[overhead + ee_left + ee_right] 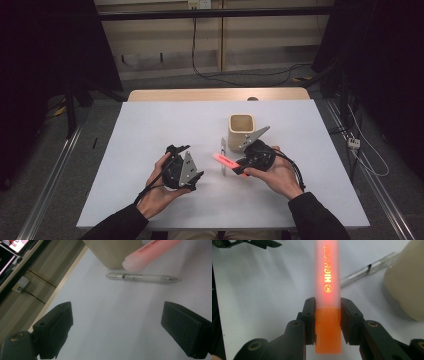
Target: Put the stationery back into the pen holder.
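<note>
We hold an orange highlighter (328,315) in our right claw (327,320), the two black jaws pressed against its orange end from either side. Its long axis runs straight out ahead of the jaws in the right gripper view, with the pale, frosted pink cap end, printed along its length, pointing away from the claw. In the high view the highlighter (225,162) sits above the white tabletop (150,130), lying roughly level, its free end aimed to the left and a little away from us, toward the middle of the tabletop, while the right claw (241,170) grips the end nearer our right hand.

Just under and beyond the highlighter lies a clear mechanical pencil (223,157) flat on the tabletop; in the left gripper view the pencil (142,278) lies crosswise with the highlighter's rounded tip (150,253) over it. Beside both stands a beige square-mouthed pen cup (242,131), upright.

Our left claw (182,172) stands wide with nothing between its jaws (117,325), to the left of the highlighter's tip and apart from it.
</note>
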Available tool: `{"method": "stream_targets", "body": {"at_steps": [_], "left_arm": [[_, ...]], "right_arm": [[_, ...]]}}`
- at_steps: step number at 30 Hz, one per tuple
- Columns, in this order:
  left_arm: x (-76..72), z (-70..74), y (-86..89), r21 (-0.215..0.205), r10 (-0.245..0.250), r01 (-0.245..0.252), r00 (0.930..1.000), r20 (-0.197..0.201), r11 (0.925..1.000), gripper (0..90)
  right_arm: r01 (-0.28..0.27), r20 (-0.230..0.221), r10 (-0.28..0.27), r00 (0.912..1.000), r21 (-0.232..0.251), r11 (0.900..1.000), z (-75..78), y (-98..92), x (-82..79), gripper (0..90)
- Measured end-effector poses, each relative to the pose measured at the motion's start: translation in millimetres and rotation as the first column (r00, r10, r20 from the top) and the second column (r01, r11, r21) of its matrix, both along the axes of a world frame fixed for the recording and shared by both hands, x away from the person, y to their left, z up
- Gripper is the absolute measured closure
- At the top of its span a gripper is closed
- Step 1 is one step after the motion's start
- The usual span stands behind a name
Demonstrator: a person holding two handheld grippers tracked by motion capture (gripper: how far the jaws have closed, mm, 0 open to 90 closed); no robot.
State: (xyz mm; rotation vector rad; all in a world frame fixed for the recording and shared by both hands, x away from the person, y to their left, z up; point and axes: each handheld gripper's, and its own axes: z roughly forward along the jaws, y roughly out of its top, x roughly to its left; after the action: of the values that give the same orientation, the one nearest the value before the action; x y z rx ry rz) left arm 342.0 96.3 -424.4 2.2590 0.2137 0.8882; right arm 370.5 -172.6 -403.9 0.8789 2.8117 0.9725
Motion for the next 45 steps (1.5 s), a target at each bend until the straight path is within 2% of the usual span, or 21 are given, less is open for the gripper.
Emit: {"method": "stream_targets", "body": {"at_steps": [5, 7, 10, 12, 14, 15, 17, 18, 20, 25, 30, 31, 33, 34, 35, 37, 39, 42, 43, 44, 45], "left_arm": [[-8.1, -3.4, 0.0, 0.068, -0.010, 0.006, 0.9976, 0.068, 0.9976, 11.8], [-10.9, -4.3, -0.5, 0.103, -0.021, 0.013, 0.9970, 0.074, 0.9946, 12.7], [-12.8, -5.9, -2.6, 0.097, -0.041, 0.034, 0.9969, 0.068, 0.9947, 15.1], [-14.5, -6.1, -3.1, 0.136, -0.049, 0.037, 0.9949, 0.088, 0.9900, 16.7], [-16.7, -8.3, -5.0, 0.181, -0.070, 0.044, 0.9882, 0.136, 0.9824, 17.8], [-18.6, -9.1, -5.6, 0.215, -0.074, 0.040, 0.9862, 0.148, 0.9757, 19.2], [-21.3, -11.6, -8.3, 0.243, -0.087, 0.042, 0.9802, 0.178, 0.9691, 21.7], [-22.3, -13.3, -9.7, 0.238, -0.092, 0.048, 0.9800, 0.176, 0.9701, 21.8], [-24.1, -15.5, -12.7, 0.250, -0.110, 0.057, 0.9723, 0.206, 0.9667, 22.1], [-29.8, -18.7, -15.9, 0.331, -0.138, 0.046, 0.9556, 0.260, 0.9426, 26.3], [-30.0, -22.0, -17.6, 0.363, -0.159, 0.050, 0.9473, 0.278, 0.9304, 28.7], [-30.7, -23.1, -17.8, 0.354, -0.155, 0.046, 0.9460, 0.285, 0.9339, 29.7], [-31.8, -24.2, -18.6, 0.363, -0.159, 0.045, 0.9432, 0.292, 0.9309, 32.8], [-32.8, -24.4, -19.2, 0.377, -0.162, 0.042, 0.9422, 0.293, 0.9253, 34.4], [-33.2, -25.7, -20.0, 0.375, -0.163, 0.042, 0.9403, 0.298, 0.9259, 36.1], [-34.1, -25.5, -21.4, 0.405, -0.182, 0.047, 0.9361, 0.301, 0.9129, 43.8], [-35.8, -25.4, -21.9, 0.396, -0.183, 0.049, 0.9340, 0.307, 0.9169, 49.9], [-36.9, -25.3, -21.9, 0.406, -0.194, 0.049, 0.9257, 0.325, 0.9128, 57.3], [-37.5, -26.4, -22.0, 0.404, -0.189, 0.045, 0.9266, 0.325, 0.9135, 59.4], [-37.3, -26.0, -22.6, 0.429, -0.202, 0.048, 0.9249, 0.322, 0.9021, 61.9], [-37.5, -27.3, -22.7, 0.430, -0.207, 0.052, 0.9237, 0.322, 0.9012, 65.0]], "right_arm": [[-0.026, -0.009, 0.026, 0.9996, -0.007, 1.000, -1.4, 13.9, 2.5, 67.7], [-0.037, -0.014, 0.037, 0.9992, -0.008, 0.999, -1.3, 20.0, 3.8, 67.7], [-0.052, -0.018, 0.052, 0.9985, -0.013, 0.999, -2.0, 29.1, 6.0, 67.7], [-0.064, -0.023, 0.063, 0.9977, -0.018, 0.998, -2.9, 34.2, 7.4, 67.7], [-0.068, -0.030, 0.067, 0.9973, -0.019, 0.998, -3.6, 38.6, 8.3, 67.7], [-0.078, -0.035, 0.078, 0.9964, -0.020, 0.997, -3.7, 40.0, 9.2, 67.7], [-0.083, -0.041, 0.082, 0.9957, -0.011, 0.996, -3.2, 42.3, 10.5, 67.7], [-0.087, -0.041, 0.086, 0.9954, -0.014, 0.996, -3.0, 43.9, 11.0, 67.7], [-0.097, -0.045, 0.096, 0.9944, -0.021, 0.995, -2.8, 47.4, 11.3, 67.7], [-0.113, -0.053, 0.111, 0.9923, -0.025, 0.993, -1.9, 54.4, 13.8, 67.7], [-0.133, -0.067, 0.131, 0.9891, -0.019, 0.991, -3.5, 61.5, 16.0, 67.7], [-0.134, -0.074, 0.132, 0.9884, -0.019, 0.991, -3.9, 63.0, 16.0, 67.7], [-0.145, -0.079, 0.143, 0.9865, -0.016, 0.989, -4.9, 65.4, 16.7, 67.7], [-0.147, -0.081, 0.146, 0.9860, -0.016, 0.989, -5.3, 66.7, 17.0, 67.7], [-0.148, -0.083, 0.147, 0.9857, -0.015, 0.989, -5.6, 68.0, 17.1, 67.7], [-0.154, -0.083, 0.152, 0.9849, -0.012, 0.988, -6.0, 70.0, 17.5, 67.7], [-0.163, -0.086, 0.161, 0.9832, -0.014, 0.987, -5.8, 71.2, 17.1, 67.7], [-0.167, -0.086, 0.166, 0.9823, -0.006, 0.986, -5.5, 72.6, 15.7, 67.7], [-0.168, -0.089, 0.167, 0.9819, 0.000, 0.986, -5.7, 72.7, 15.6, 67.7], [-0.166, -0.090, 0.166, 0.9821, 0.001, 0.986, -5.6, 72.8, 15.5, 67.7], [-0.168, -0.092, 0.168, 0.9815, 0.006, 0.986, -5.5, 72.5, 15.7, 67.7]]}}
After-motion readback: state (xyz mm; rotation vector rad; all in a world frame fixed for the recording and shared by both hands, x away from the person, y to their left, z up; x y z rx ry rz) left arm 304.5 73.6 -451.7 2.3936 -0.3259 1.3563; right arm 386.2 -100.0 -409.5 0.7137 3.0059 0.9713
